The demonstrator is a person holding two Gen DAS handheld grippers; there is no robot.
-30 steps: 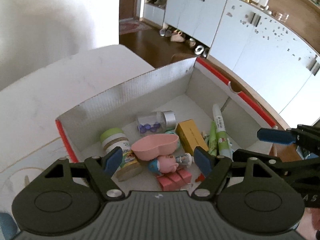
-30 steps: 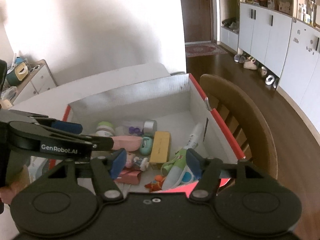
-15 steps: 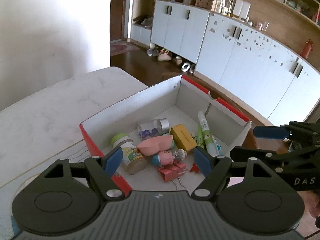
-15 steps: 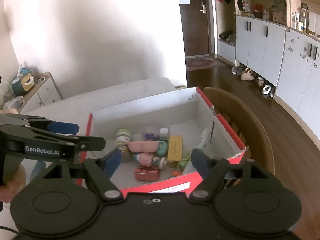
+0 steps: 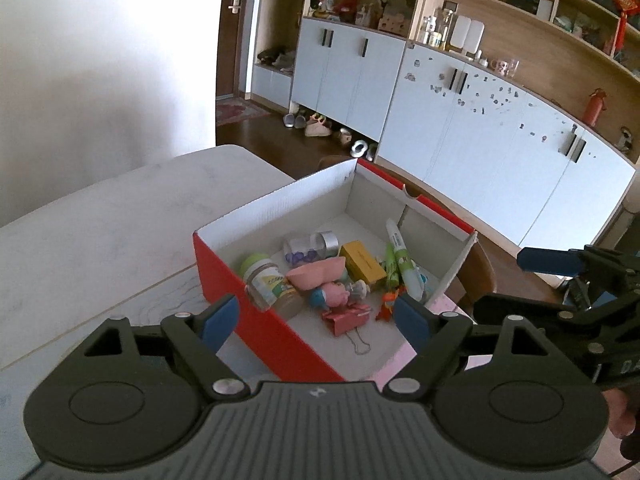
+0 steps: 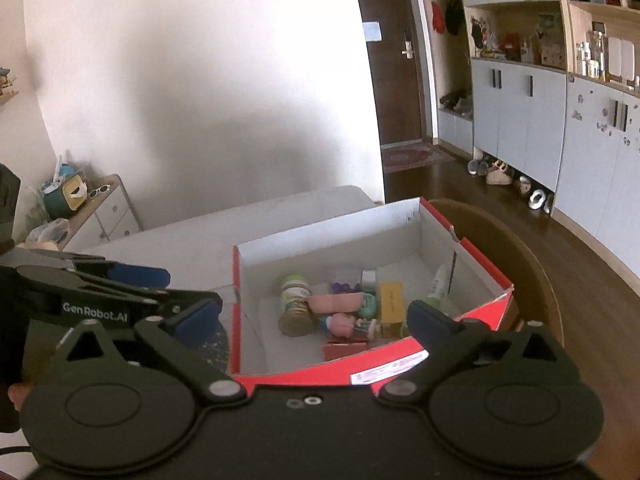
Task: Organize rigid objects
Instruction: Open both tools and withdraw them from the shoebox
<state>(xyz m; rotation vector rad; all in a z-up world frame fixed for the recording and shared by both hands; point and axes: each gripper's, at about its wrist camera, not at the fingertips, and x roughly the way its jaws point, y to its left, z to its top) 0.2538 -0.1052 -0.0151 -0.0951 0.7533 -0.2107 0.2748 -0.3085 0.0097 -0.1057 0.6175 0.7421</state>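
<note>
A: What stands at three o'clock?
B: A run of white cabinets (image 5: 500, 128) with open wooden shelves (image 5: 520, 4) above, holding bottles and ornaments.
A: And at twelve?
B: A plain white wall (image 6: 192, 88), a dark door (image 6: 394, 72) at one o'clock, and dark wood floor (image 6: 552, 240) with shoes (image 6: 496, 174) by the cabinets.
A: At nine?
B: A small white drawer unit (image 6: 104, 216), cluttered on top.

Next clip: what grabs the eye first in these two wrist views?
The red box on the white table, its white inside crowded with small things: a jar on its side, a pink dish, a yellow carton and a pig toy. Both grippers, left and right, hang above its near edge, jaws opening with nothing between them.
</note>
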